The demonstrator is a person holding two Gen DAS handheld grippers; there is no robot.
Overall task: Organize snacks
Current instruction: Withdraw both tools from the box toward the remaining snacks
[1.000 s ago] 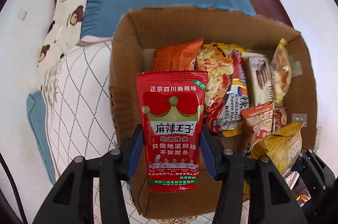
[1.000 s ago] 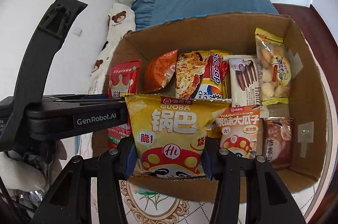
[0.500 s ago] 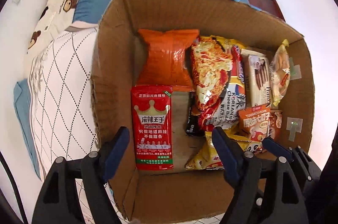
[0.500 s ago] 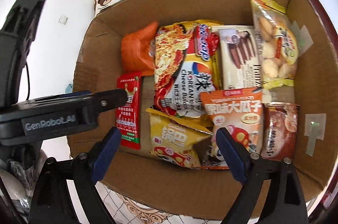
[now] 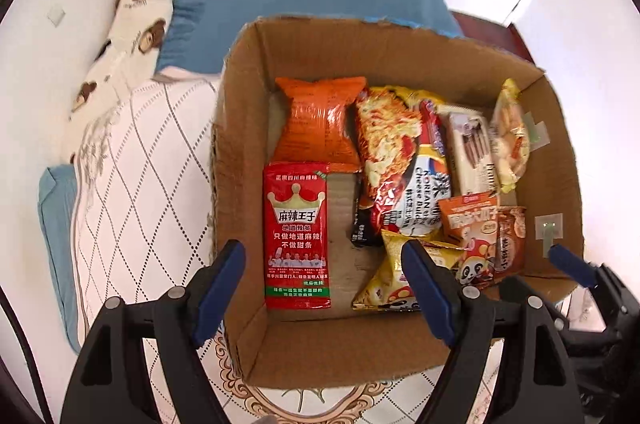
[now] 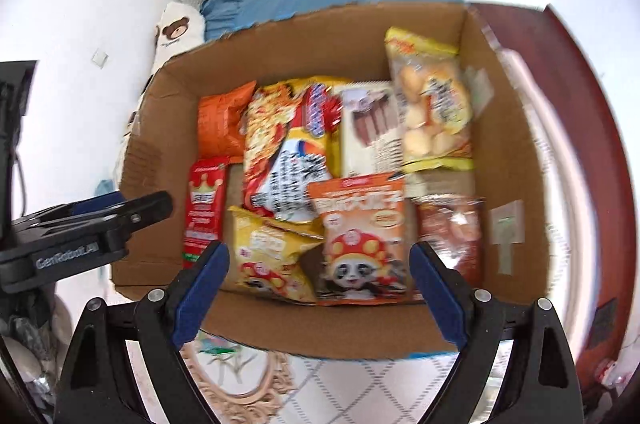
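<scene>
An open cardboard box (image 5: 240, 128) (image 6: 516, 152) sits on the bed and holds several snack packets. The red spicy-strip packet (image 5: 297, 240) (image 6: 204, 212) lies flat at the box's left. The yellow Guoba packet (image 5: 394, 276) (image 6: 268, 260) lies at the front, beside an orange panda packet (image 6: 360, 240). My left gripper (image 5: 324, 288) is open and empty above the box's near left corner. My right gripper (image 6: 320, 288) is open and empty above the box's near edge; its blue tip (image 5: 572, 266) shows in the left wrist view.
The box stands on a white quilted bedspread (image 5: 132, 184). A blue pillow (image 5: 304, 0) and a bear-print pillow (image 5: 132, 20) lie behind it. A dark red wooden surface (image 6: 580, 96) is at the right. The left gripper's body (image 6: 80, 236) shows at the right wrist view's left.
Both grippers opened and let their packets go: the red packet and the yellow Guoba packet now lie in the box. Since then both grippers have drawn back and up from the box.
</scene>
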